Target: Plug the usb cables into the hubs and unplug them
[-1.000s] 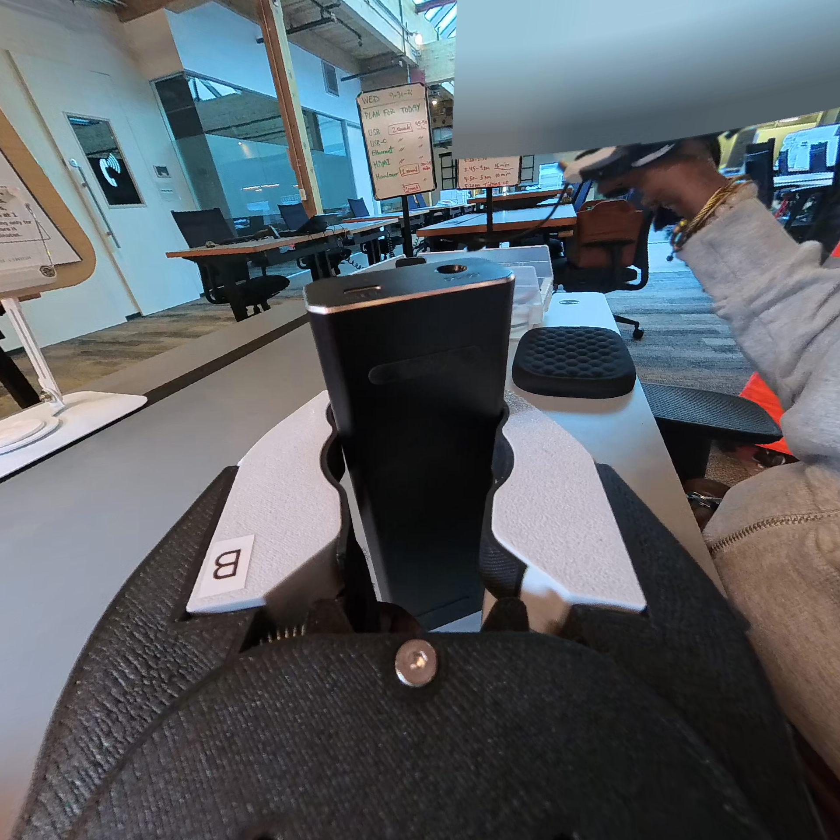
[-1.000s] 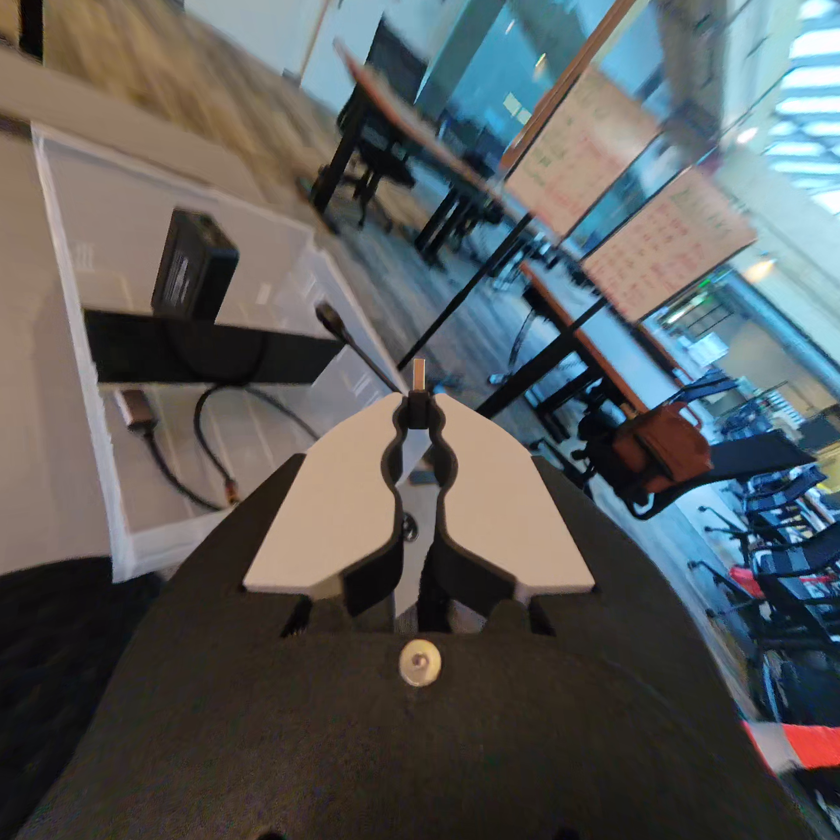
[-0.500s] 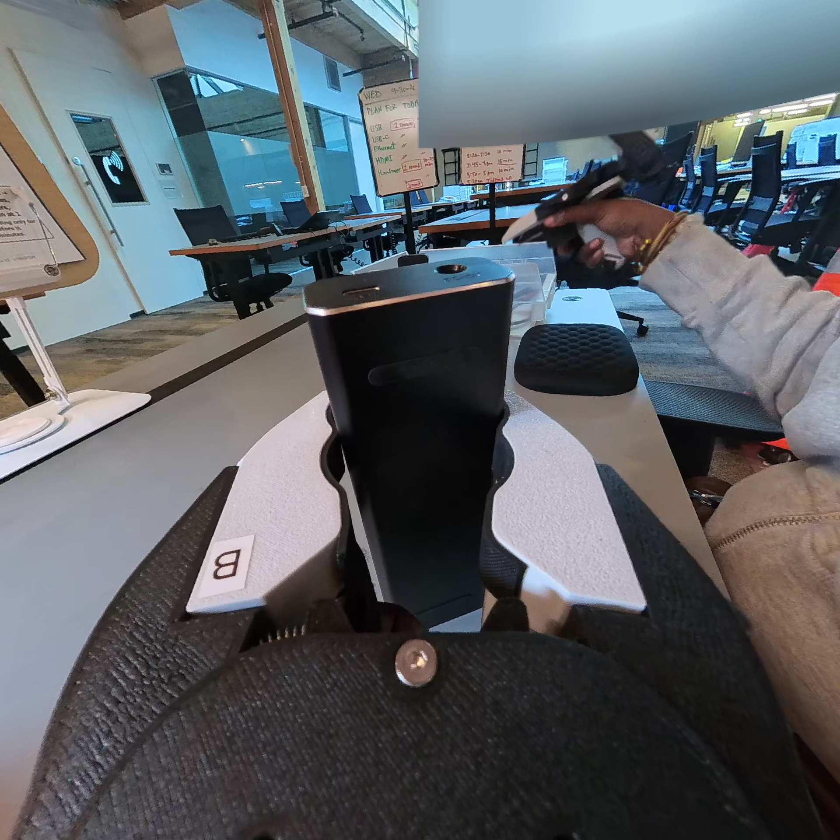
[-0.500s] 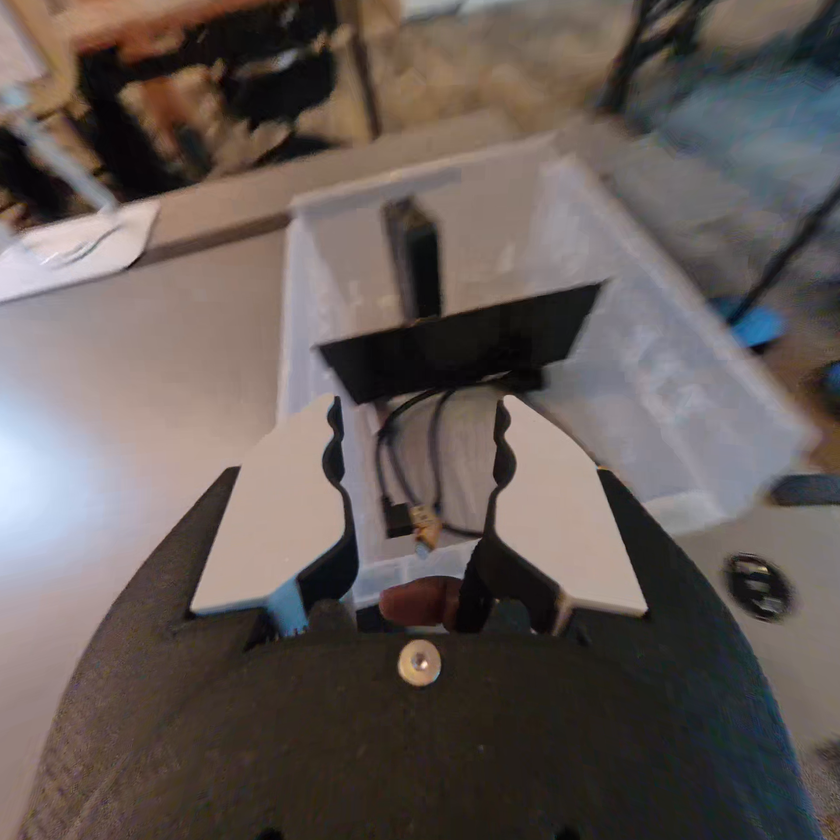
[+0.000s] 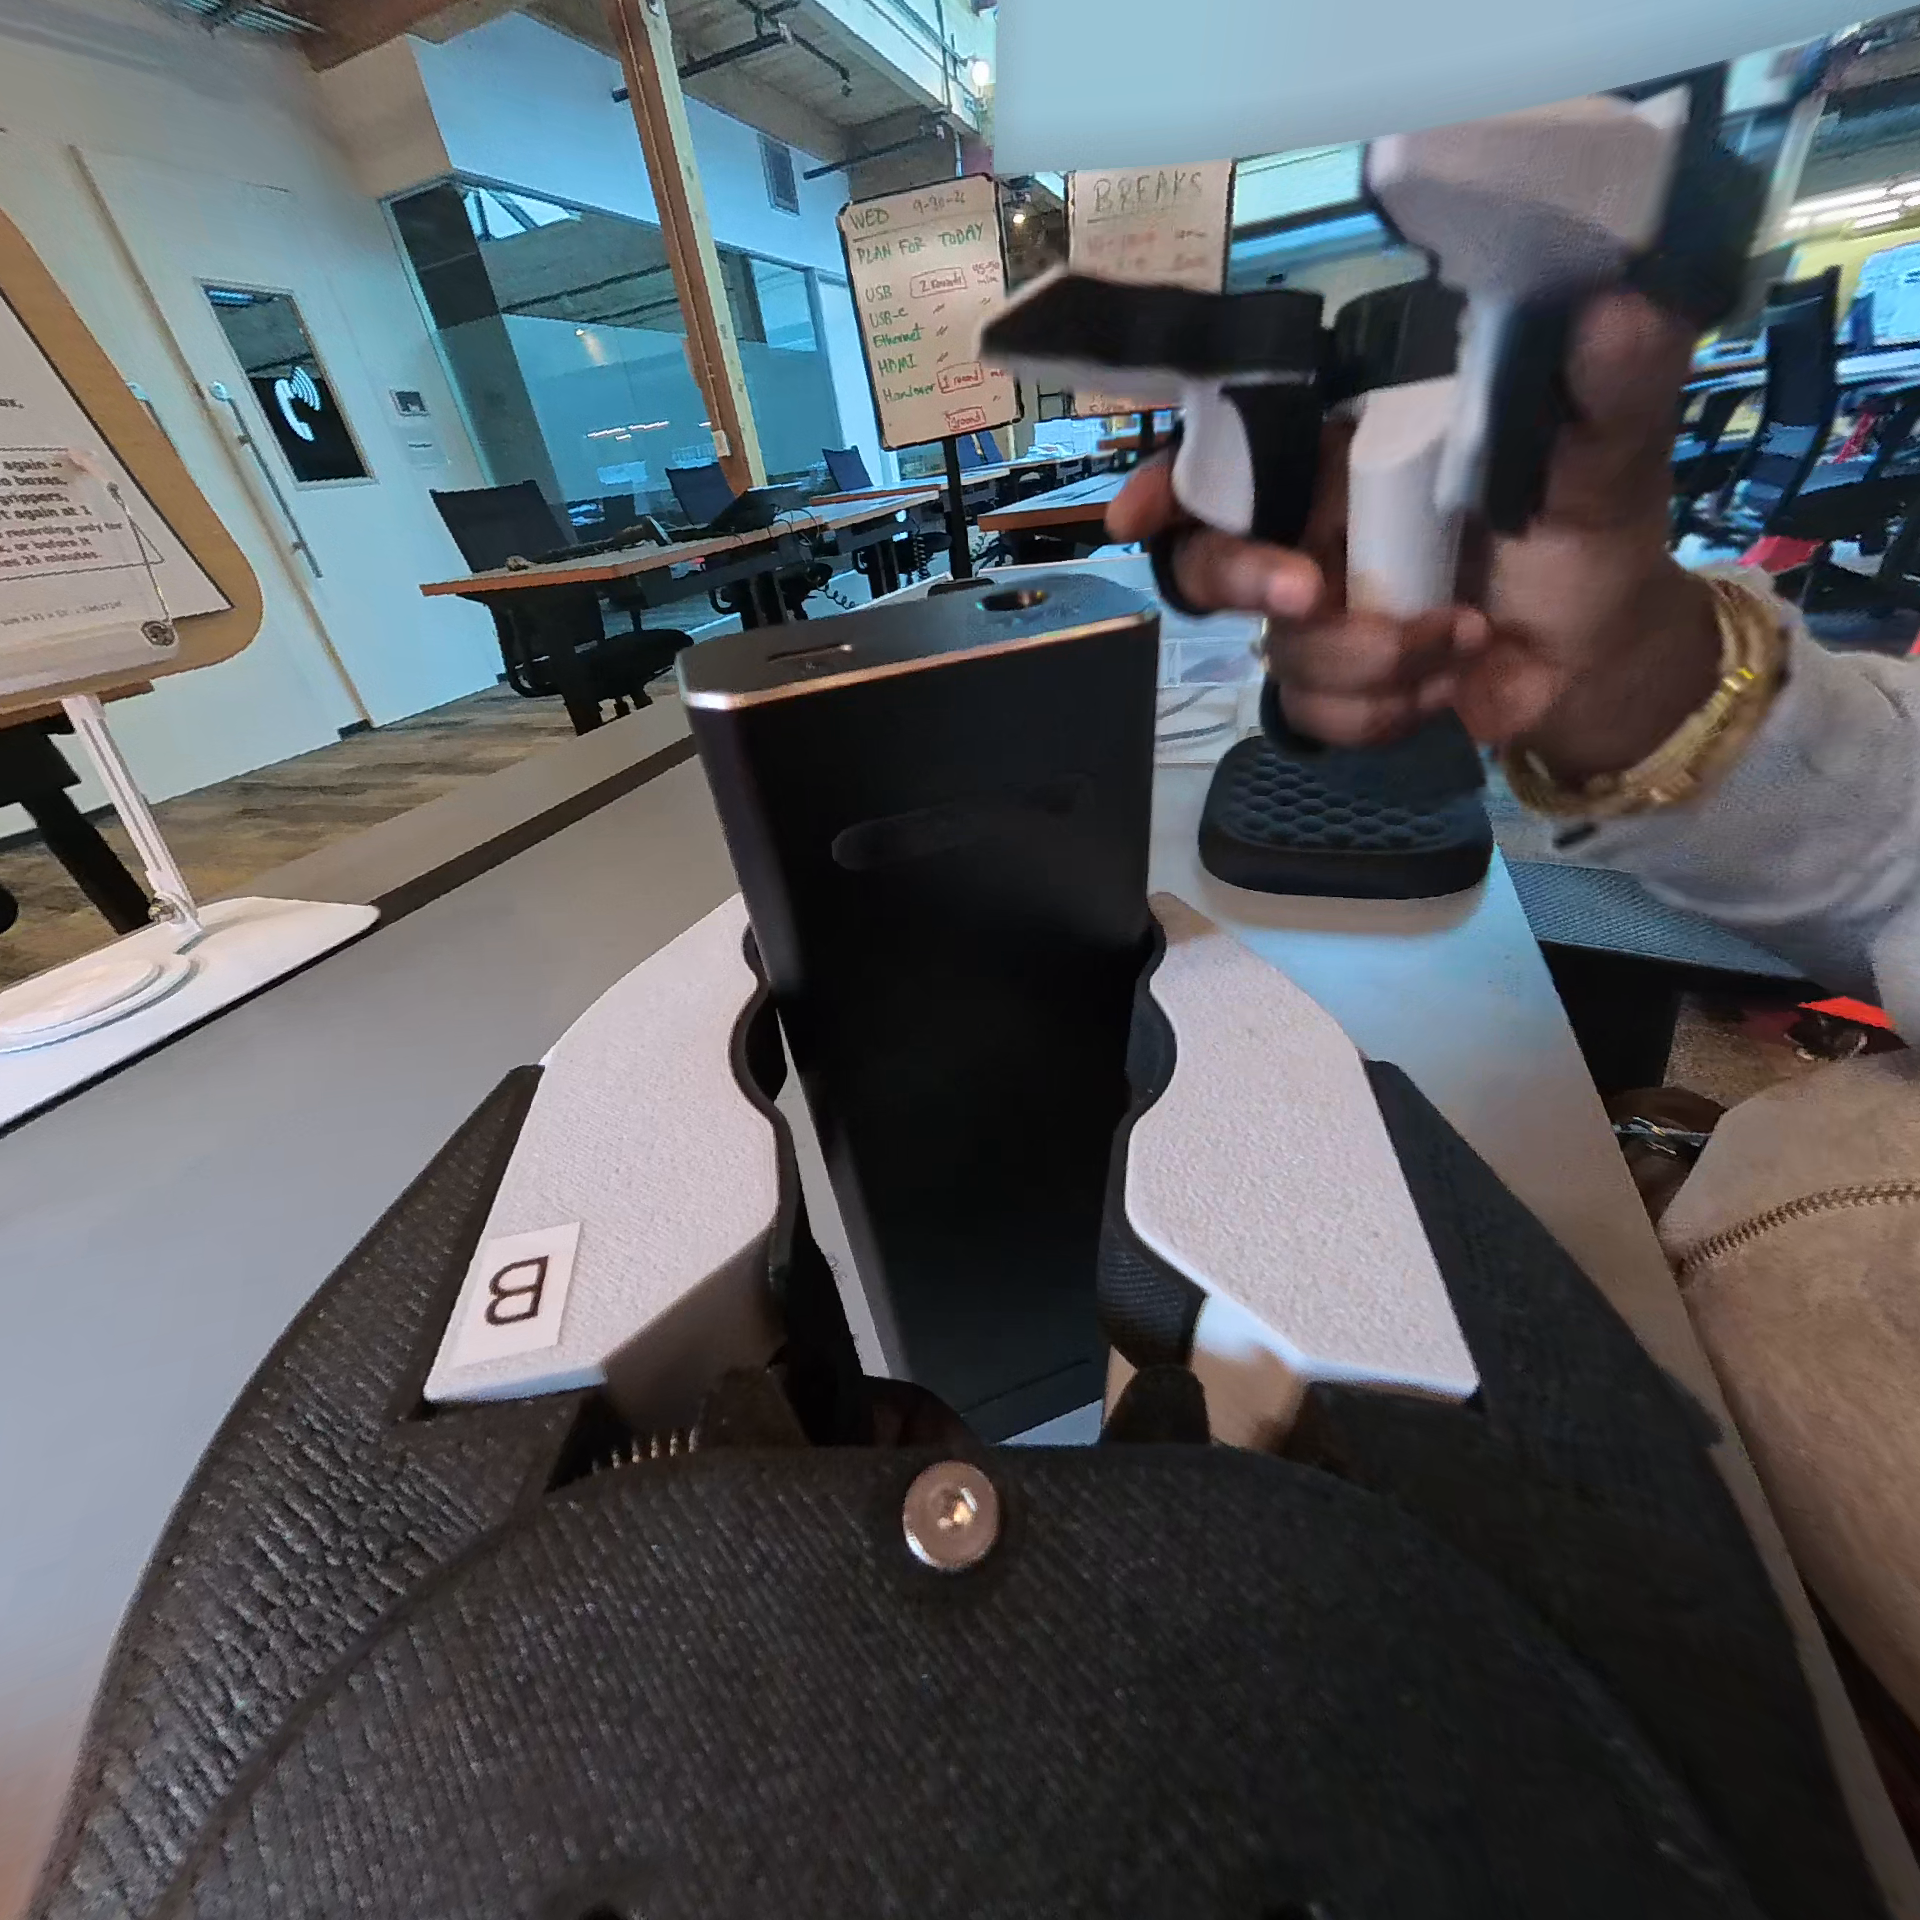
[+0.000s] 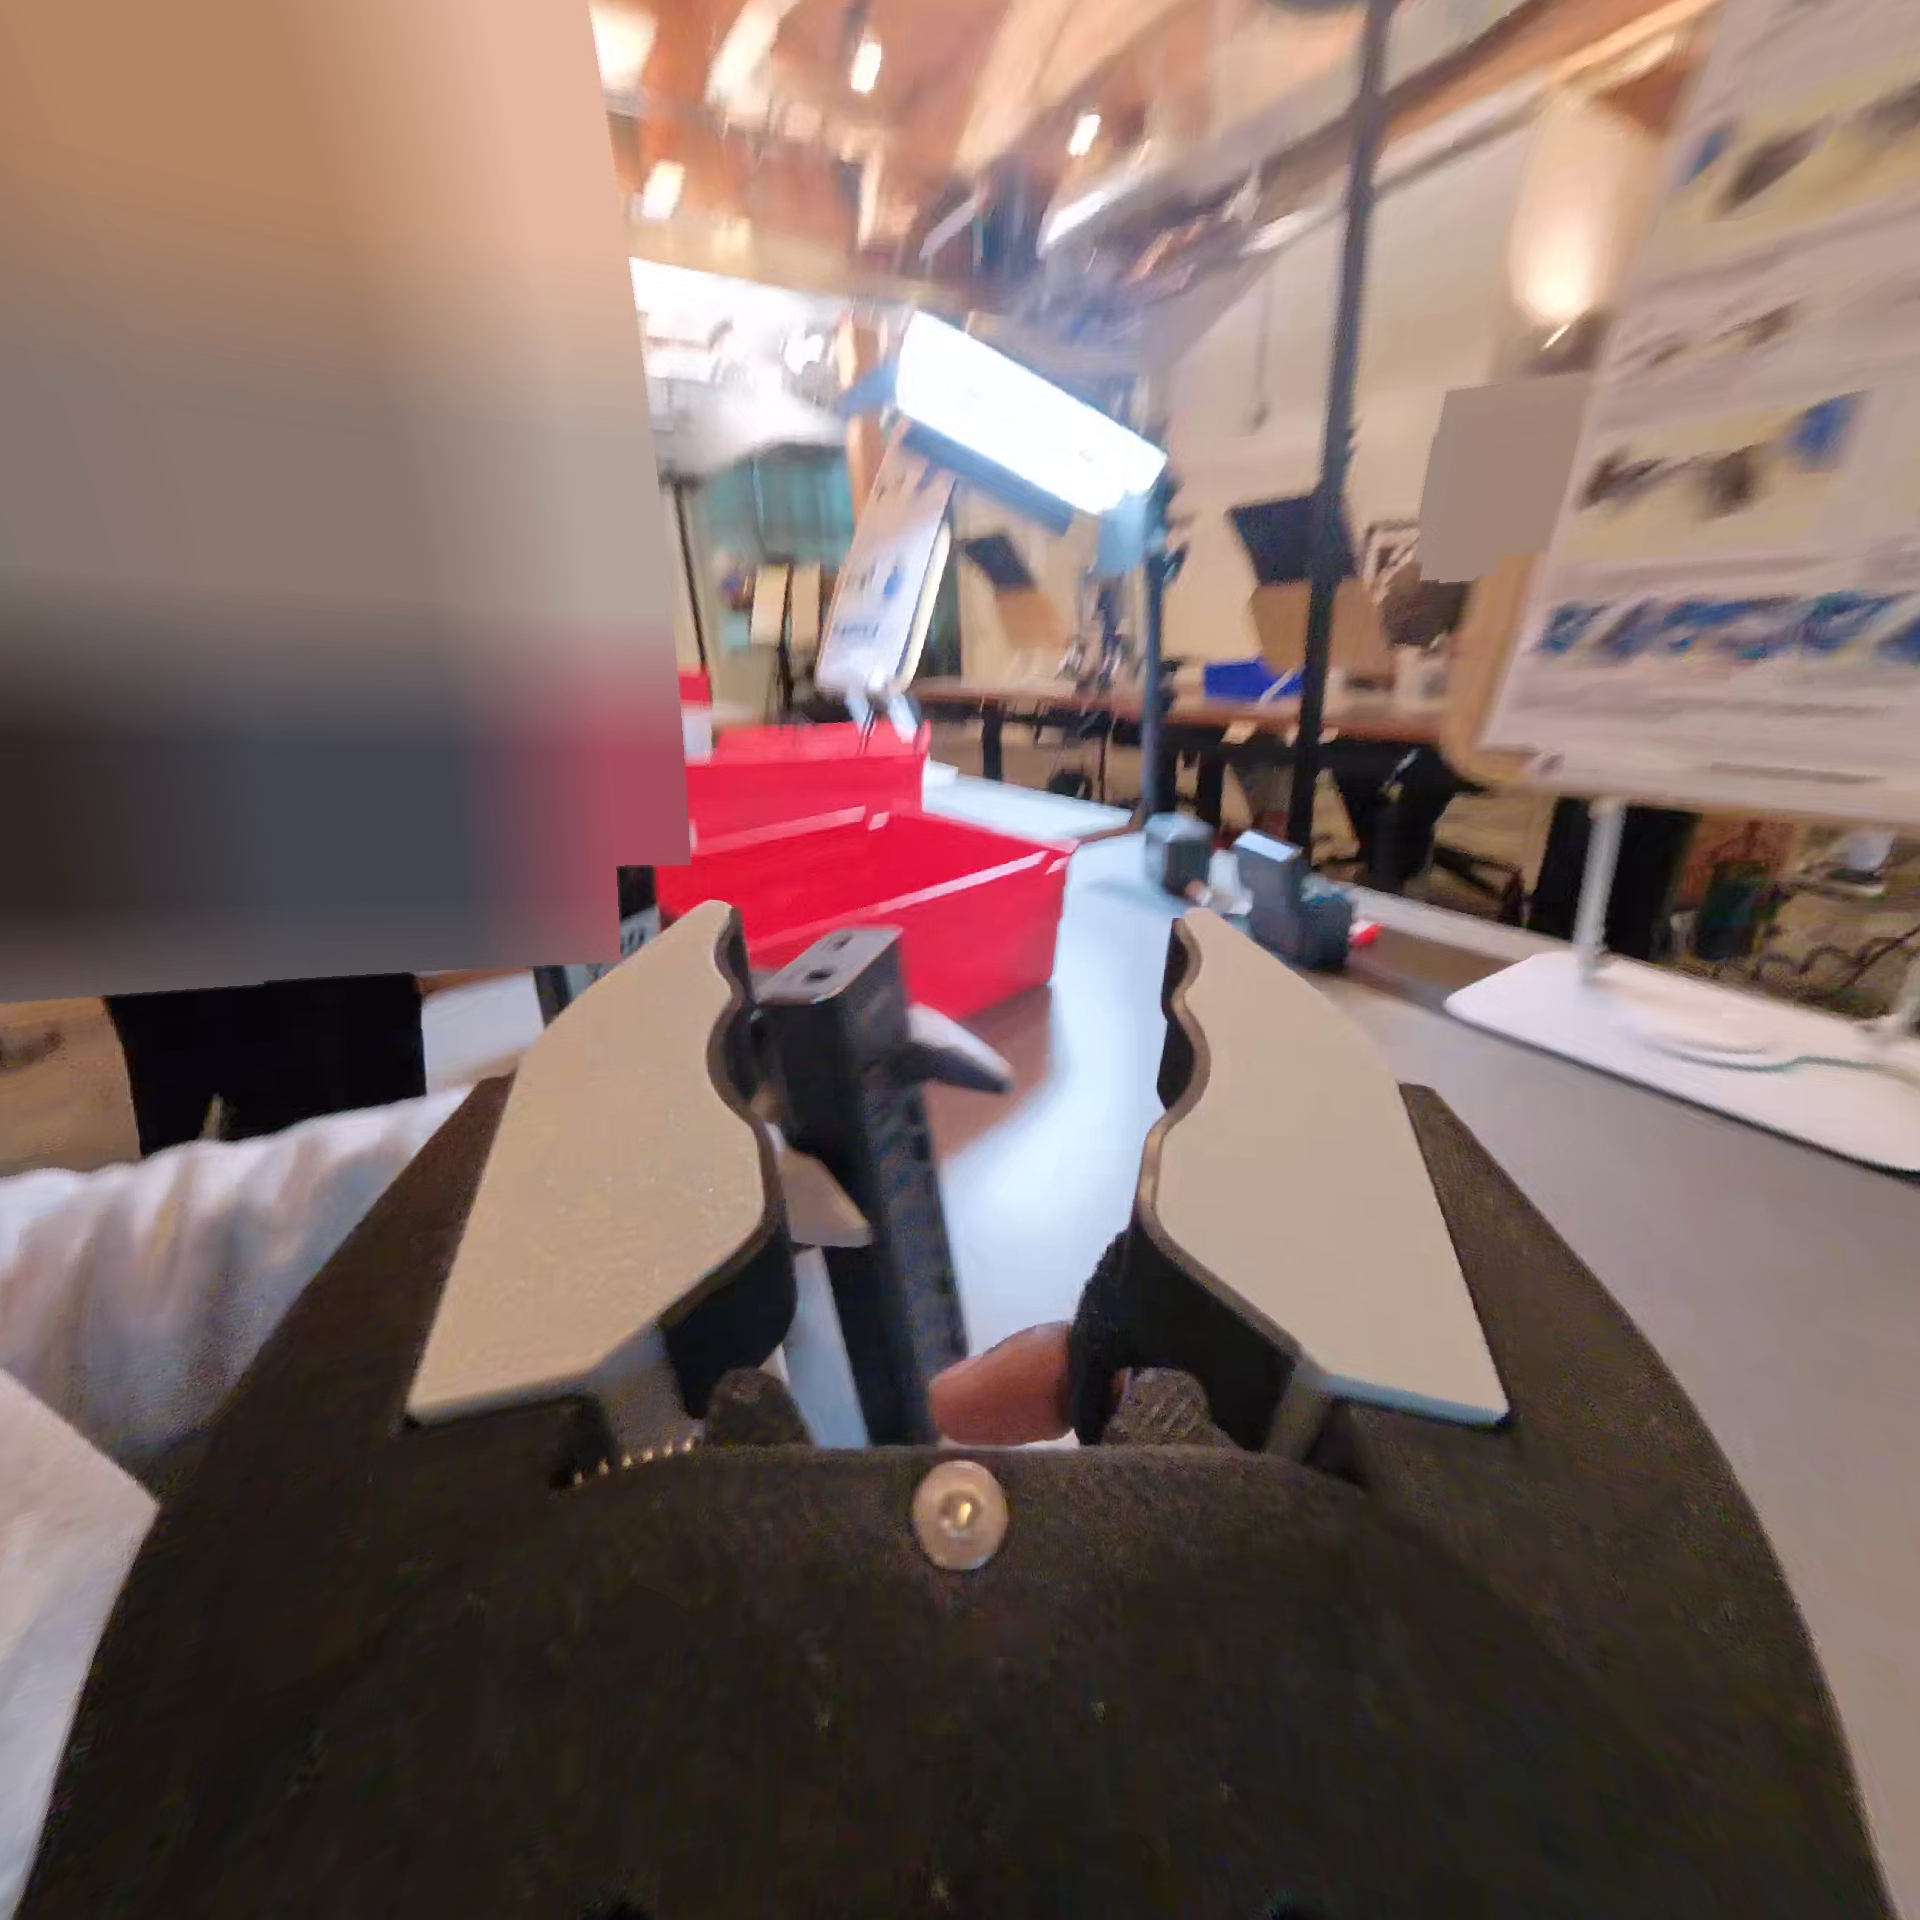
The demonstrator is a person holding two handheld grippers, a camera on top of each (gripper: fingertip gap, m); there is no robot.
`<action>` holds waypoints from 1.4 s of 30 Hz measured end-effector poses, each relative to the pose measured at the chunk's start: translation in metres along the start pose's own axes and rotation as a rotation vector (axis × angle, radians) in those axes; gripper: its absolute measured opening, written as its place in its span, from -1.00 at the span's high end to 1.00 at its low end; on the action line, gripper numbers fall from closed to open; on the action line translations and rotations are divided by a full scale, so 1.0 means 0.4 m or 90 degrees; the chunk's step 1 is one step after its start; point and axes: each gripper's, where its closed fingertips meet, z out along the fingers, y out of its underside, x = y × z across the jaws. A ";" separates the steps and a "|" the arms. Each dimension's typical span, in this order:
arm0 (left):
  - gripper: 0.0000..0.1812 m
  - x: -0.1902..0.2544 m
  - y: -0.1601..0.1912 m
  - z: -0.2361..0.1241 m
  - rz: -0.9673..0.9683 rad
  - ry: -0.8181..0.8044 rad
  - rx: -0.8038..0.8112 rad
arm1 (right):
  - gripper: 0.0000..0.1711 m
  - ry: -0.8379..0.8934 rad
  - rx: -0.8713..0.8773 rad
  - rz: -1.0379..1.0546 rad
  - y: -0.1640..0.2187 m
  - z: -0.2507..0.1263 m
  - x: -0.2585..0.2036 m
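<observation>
In the left wrist view we see the left gripper (image 5: 951,1023) with its white, grainy fingers (image 5: 644,1153) pinching a hub (image 5: 935,831), a tall, smooth black slab with a bright metal rim around its far end, where a slot and a round socket show. It stands out over the grey matte bench (image 5: 260,1143). Far right, a hand (image 5: 1455,623) with a gold bracelet holds the right gripper (image 5: 1340,343) in the air above a black honeycomb-textured pad (image 5: 1340,831); its white and black parts are blurred. A white stand base (image 5: 156,966) lies at the far left.

In the right wrist view the right gripper (image 6: 956,1029) has its pale grey fingers (image 6: 1299,1184) spread apart, with nothing between them. Beyond the gap, towards the left, the hub (image 6: 862,1091) shows edge-on as a narrow black bar, with the other gripper's fingers either side of it. A red plastic bin (image 6: 914,894) with straight walls sits farther off on the bench (image 6: 1558,1143), and small dark blocks (image 6: 1278,883) lie to its right, too blurred to name
</observation>
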 end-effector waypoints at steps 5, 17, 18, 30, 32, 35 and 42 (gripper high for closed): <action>0.27 -0.006 0.008 0.000 0.038 -0.028 -0.020 | 0.23 0.072 -0.116 -0.151 0.137 0.135 -0.067; -0.15 -0.097 -0.122 -0.084 -0.040 -0.146 0.202 | 0.67 0.248 -0.056 -0.211 -0.029 -0.035 0.174; -0.15 -0.110 -0.136 -0.098 -0.052 -0.160 0.232 | 0.67 0.293 -0.042 -0.228 -0.078 -0.080 0.225; -0.14 -0.096 -0.118 -0.076 0.001 -0.150 0.217 | 0.67 0.775 -0.009 -0.261 -0.389 -0.657 0.826; -0.14 -0.090 -0.110 -0.066 0.011 -0.143 0.202 | 0.67 0.790 -0.037 -0.209 -0.343 -0.703 0.921; -0.13 -0.091 -0.095 -0.060 0.016 -0.143 0.180 | 0.67 0.812 -0.072 -0.150 -0.266 -0.749 1.037; -0.11 -0.105 -0.091 -0.065 0.005 -0.154 0.183 | 0.67 0.807 -0.183 -0.085 -0.112 -0.765 1.144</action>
